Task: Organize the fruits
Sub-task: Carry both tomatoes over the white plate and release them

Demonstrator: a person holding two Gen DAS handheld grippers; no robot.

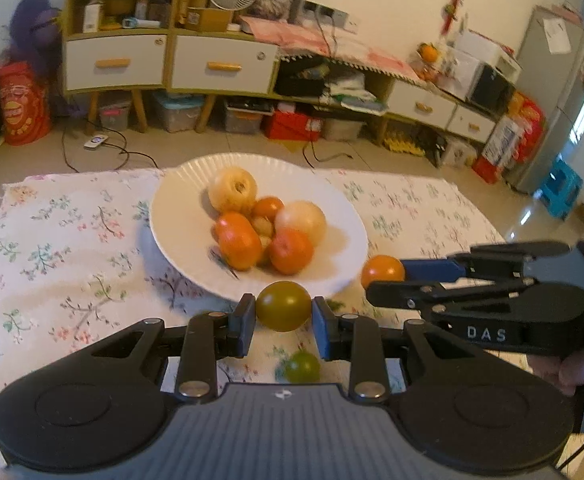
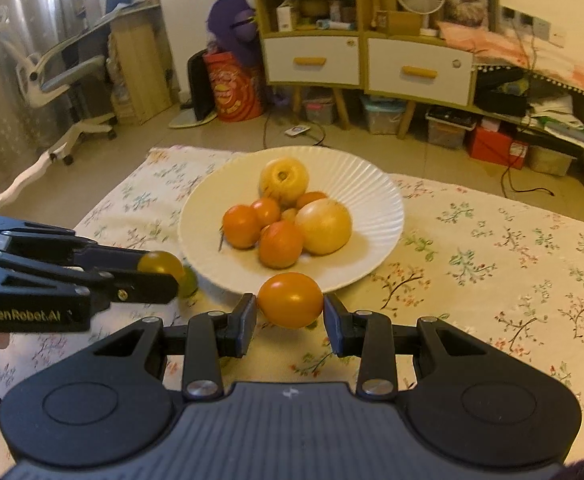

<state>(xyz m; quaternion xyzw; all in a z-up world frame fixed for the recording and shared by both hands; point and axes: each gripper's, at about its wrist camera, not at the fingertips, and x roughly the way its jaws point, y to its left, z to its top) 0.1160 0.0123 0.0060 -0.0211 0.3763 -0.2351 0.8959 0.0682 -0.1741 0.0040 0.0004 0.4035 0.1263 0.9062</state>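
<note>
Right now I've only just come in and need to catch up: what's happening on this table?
A person is sorting fruit with a handheld gripper in each hand. The left gripper is shut on an olive-green fruit, and the right gripper is shut on an orange fruit, both held near the front rim of the white plate. The plate already holds a pile of orange and yellow fruits. One small green fruit lies on the floral tablecloth.

Plate [image 2: 371, 184] rim: far and right arcs bare, fruit pile [image 2: 288, 220] fills the centre. Floral tabletop [image 2: 491, 272] right of plate open. Small green fruit [image 1: 301, 367] lies under left gripper [image 1: 284, 312].
</note>
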